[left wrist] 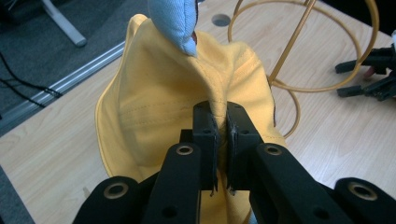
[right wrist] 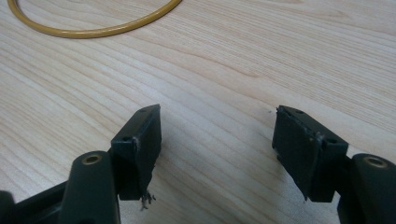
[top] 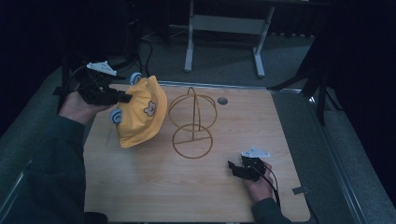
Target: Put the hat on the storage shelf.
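- Left gripper (top: 122, 97): at the table's far-left corner in the high view, held in the person's left hand (top: 79, 107), grey three-cornered plate on top. Jaws clenched on a fold of the yellow hat's fabric; in the left gripper view the pads pinch the cloth tight, a narrow ridge of it standing up between them.
- Yellow hat (top: 140, 112): child's sun hat, yellow cloth with a small bear face on the side and pale blue round ears (top: 116, 116). Hangs from the left gripper, tilted, brim edge low toward the table near its left side. Whether the lowest edge touches the wood I cannot tell. In the left gripper view one blue ear (left wrist: 175, 21) sits at the top of the bunched crown.
- Wire hat stand (top: 192, 123): gold-coloured, a flat ring base on the table with an upright stem and crossing hoops above. Just right of the hat, near mid-table; hat and stand close but apart.
- Wooden table (top: 196, 191): light wood grain, a small round dark hole near the far edge.
- Right gripper (top: 232, 168): resting low on the table's near-right part, in the person's right hand (top: 260, 186). Jaws spread wide, nothing between them; the right gripper view shows bare wood in the gap and an arc of the stand's base ring (right wrist: 93, 31) beyond.
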Demonstrator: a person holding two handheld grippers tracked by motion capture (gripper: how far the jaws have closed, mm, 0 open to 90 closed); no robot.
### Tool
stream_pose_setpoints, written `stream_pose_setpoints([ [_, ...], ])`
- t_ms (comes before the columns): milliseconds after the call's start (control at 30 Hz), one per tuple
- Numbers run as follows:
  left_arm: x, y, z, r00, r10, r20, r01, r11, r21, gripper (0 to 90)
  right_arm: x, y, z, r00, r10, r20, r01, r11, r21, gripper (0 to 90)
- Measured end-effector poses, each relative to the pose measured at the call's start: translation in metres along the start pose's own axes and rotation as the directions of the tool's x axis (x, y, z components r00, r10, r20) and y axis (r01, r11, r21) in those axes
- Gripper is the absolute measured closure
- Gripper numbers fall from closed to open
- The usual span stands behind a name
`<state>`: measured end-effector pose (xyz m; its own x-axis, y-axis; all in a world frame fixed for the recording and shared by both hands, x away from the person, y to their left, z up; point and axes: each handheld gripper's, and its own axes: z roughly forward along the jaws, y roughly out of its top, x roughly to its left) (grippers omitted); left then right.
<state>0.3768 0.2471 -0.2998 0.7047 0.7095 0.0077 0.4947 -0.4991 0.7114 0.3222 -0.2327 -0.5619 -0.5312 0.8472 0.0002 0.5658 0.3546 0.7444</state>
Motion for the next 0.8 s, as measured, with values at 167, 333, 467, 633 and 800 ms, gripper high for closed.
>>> stream_pose_setpoints([
  [167, 0.002, 0.006, -0.003, 0.9998, 0.000, 0.019, 0.000, 0.9998, -0.021, 84.9, 0.000, 0.000, 0.000, 1.0000, -0.001, -0.001, 0.001, 1.000, 0.000, 32.5],
  [333, 0.005, 0.013, -0.007, 0.9992, 0.009, 0.038, -0.007, 0.9991, -0.043, 84.9, 0.000, 0.000, 0.000, 1.0000, 0.000, -0.001, 0.000, 1.000, 0.000, 32.5],
  [467, 0.006, 0.018, -0.011, 0.9984, 0.019, 0.053, -0.016, 0.9984, -0.054, 84.9, 0.000, 0.000, 0.000, 1.0000, 0.000, -0.001, 0.000, 1.000, 0.000, 32.5],
  [633, 0.005, 0.025, -0.014, 0.9966, 0.045, 0.069, -0.041, 0.9975, -0.058, 84.9, 0.000, 0.000, 0.000, 1.0000, 0.000, 0.000, 0.000, 1.000, 0.001, 32.4],
  [800, 0.007, 0.033, -0.019, 0.9943, 0.057, 0.089, -0.051, 0.9959, -0.075, 84.9, 0.000, 0.000, 0.000, 1.0000, -0.001, 0.000, 0.001, 1.000, 0.001, 32.2],
])
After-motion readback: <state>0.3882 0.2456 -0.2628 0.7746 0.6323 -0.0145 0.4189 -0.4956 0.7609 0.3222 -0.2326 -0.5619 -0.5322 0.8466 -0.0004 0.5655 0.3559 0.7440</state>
